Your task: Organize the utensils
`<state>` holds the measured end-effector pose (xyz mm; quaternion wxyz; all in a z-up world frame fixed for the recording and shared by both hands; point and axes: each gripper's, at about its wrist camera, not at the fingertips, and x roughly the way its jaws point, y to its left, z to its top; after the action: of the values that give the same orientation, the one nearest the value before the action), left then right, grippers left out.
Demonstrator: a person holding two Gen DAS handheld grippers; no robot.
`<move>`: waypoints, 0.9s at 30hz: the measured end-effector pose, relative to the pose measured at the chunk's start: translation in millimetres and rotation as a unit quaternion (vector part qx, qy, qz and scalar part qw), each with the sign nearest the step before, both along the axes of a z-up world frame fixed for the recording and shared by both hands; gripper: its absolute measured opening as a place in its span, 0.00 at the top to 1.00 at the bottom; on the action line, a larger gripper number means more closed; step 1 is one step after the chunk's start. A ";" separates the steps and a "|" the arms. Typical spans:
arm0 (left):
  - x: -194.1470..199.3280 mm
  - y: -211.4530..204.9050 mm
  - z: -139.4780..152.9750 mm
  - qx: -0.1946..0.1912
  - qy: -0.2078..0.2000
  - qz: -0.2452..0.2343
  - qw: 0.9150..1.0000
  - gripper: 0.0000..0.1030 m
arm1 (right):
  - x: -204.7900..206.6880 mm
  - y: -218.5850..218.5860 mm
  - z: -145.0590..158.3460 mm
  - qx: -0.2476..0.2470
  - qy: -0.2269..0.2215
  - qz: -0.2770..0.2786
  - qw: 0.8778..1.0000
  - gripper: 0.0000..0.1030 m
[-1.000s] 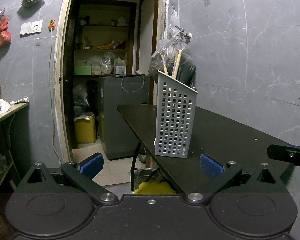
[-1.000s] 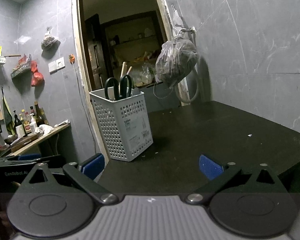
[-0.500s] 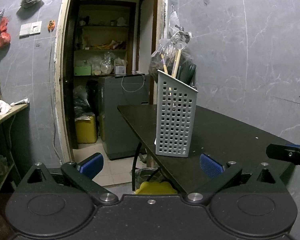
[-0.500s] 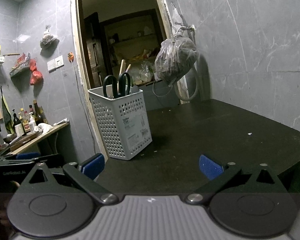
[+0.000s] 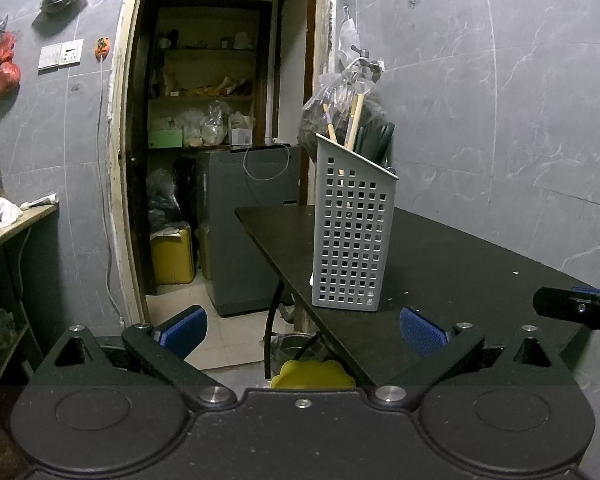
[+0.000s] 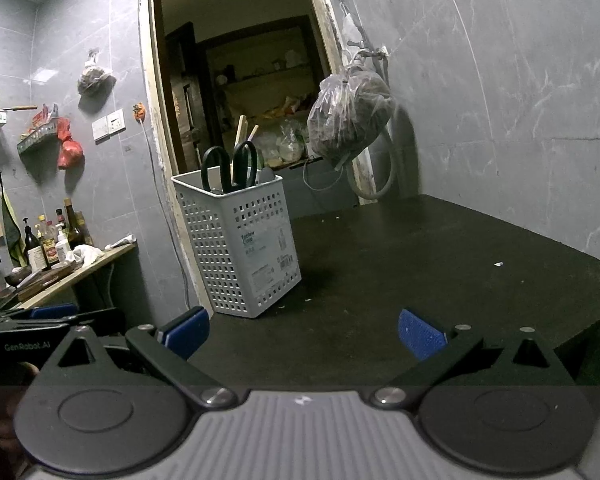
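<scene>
Both the left gripper (image 5: pixel 303 327) and right gripper (image 6: pixel 302 329) are hovering wide open, empty, short of the filled utensil basket (image 6: pixel 238 246) on the table (image 6: pixel 440 264), likeliest needing only a clean retreat.

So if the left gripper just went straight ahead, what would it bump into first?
Probably the white utensil basket near the black table's edge. The open left gripper points roughly at it with nothing between. Depth is hard to judge, and it might just slip past the basket's left side.
</scene>
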<state>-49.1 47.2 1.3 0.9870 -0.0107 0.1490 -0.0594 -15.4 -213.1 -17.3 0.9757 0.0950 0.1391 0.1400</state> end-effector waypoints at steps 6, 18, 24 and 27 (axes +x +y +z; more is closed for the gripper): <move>0.3 -0.2 0.2 0.001 0.001 0.000 1.000 0.01 | 0.4 0.5 -0.7 0.000 0.001 0.000 1.000 0.00; 1.5 -0.4 0.3 0.001 0.004 0.003 1.000 0.01 | 0.5 0.5 -0.5 0.000 0.001 0.000 1.000 0.00; 1.8 -1.8 -0.8 0.008 0.006 0.006 1.000 0.01 | 2.5 1.9 -4.1 0.002 0.005 0.000 1.000 0.00; 1.5 -3.7 -1.6 0.013 0.005 0.005 1.000 0.01 | 3.9 1.1 -6.3 0.003 0.006 0.001 1.000 0.00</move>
<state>-47.6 43.4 -0.3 0.9866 0.0011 0.1543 -0.0522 -11.5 -212.0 -23.6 0.9744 0.0982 0.1451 0.1409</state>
